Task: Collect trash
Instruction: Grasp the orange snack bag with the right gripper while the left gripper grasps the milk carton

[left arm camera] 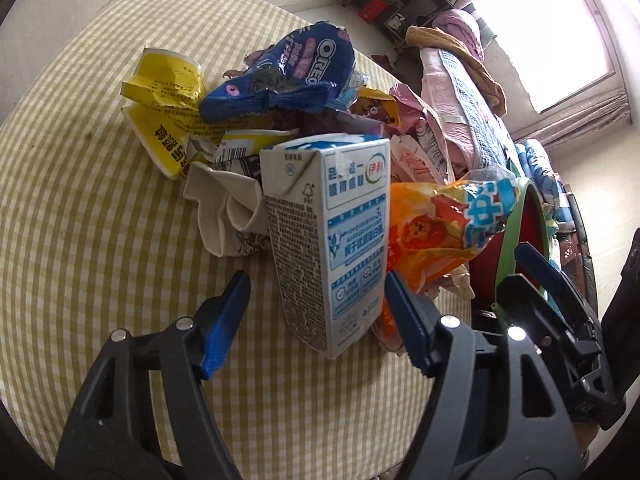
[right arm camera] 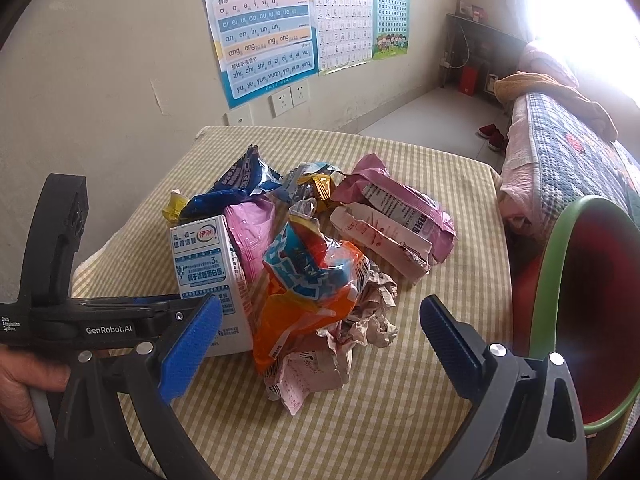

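Observation:
A white and blue milk carton (left arm camera: 328, 240) stands upright at the near edge of a trash heap on the checked tablecloth (left arm camera: 100, 220). My left gripper (left arm camera: 316, 276) is open around the carton's lower half. Its right pad sits at the carton's right edge and its left pad stands apart from it. The heap holds a blue Oreo bag (left arm camera: 288, 80), a yellow wrapper (left arm camera: 164, 96), white crumpled paper (left arm camera: 224, 208) and an orange snack bag (left arm camera: 432, 224). My right gripper (right arm camera: 322, 300) stands wide open just in front of the orange snack bag (right arm camera: 312, 280), gripping nothing.
A red bin with a green rim (right arm camera: 556, 280) stands off the table's right edge, close to my right gripper. Pink wrappers (right arm camera: 400, 208) and crumpled paper (right arm camera: 368, 316) lie further right in the heap. A quilted bed (right arm camera: 560, 152) runs along the right. A hand (right arm camera: 24, 380) holds the left tool.

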{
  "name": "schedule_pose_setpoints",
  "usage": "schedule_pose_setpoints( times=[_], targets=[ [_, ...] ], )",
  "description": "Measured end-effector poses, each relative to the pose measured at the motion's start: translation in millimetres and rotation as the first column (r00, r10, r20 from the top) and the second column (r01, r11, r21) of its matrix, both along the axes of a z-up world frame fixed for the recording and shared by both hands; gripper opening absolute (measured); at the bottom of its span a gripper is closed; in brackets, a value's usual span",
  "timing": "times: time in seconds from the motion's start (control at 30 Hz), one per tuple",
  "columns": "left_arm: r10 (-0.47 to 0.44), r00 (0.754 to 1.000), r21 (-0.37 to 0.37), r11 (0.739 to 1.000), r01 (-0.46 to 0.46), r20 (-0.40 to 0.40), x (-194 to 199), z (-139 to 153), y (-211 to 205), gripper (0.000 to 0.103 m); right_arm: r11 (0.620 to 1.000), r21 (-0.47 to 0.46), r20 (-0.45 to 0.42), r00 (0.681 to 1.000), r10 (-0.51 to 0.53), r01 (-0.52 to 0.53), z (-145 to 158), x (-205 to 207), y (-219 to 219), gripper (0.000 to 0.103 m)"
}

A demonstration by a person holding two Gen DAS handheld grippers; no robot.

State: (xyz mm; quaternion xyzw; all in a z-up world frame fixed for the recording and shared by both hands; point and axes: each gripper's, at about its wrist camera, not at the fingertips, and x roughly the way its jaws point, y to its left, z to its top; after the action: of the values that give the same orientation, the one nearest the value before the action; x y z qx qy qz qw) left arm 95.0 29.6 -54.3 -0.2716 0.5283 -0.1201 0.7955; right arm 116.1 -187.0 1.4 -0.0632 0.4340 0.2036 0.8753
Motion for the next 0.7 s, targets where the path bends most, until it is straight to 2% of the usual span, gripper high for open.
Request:
schedule_pose_setpoints(
  times=[0.3,0.37,0.7],
  targets=[
    [-0.033,0.999,-0.067,0.997,0.033,0.003,8,-7,-1,0.057,1.000,-0.003,-0.021,1.000,0.003,-0.003,-10,12,7,0.096],
    [-0.044,0.999,-0.074,0.996,0.044,0.001,12,-9,-2,0.053,1.000,0.000,-0.025,1.000,-0.001,0.001,-11,16,8,0.096],
    [-0.068,0.998,-0.094,0.993,0.069,0.016,20,-11,-12,0.052,0.999,0.029,-0.045,0.999,-0.013,0.014,-15,27,9,0.095]
  ],
)
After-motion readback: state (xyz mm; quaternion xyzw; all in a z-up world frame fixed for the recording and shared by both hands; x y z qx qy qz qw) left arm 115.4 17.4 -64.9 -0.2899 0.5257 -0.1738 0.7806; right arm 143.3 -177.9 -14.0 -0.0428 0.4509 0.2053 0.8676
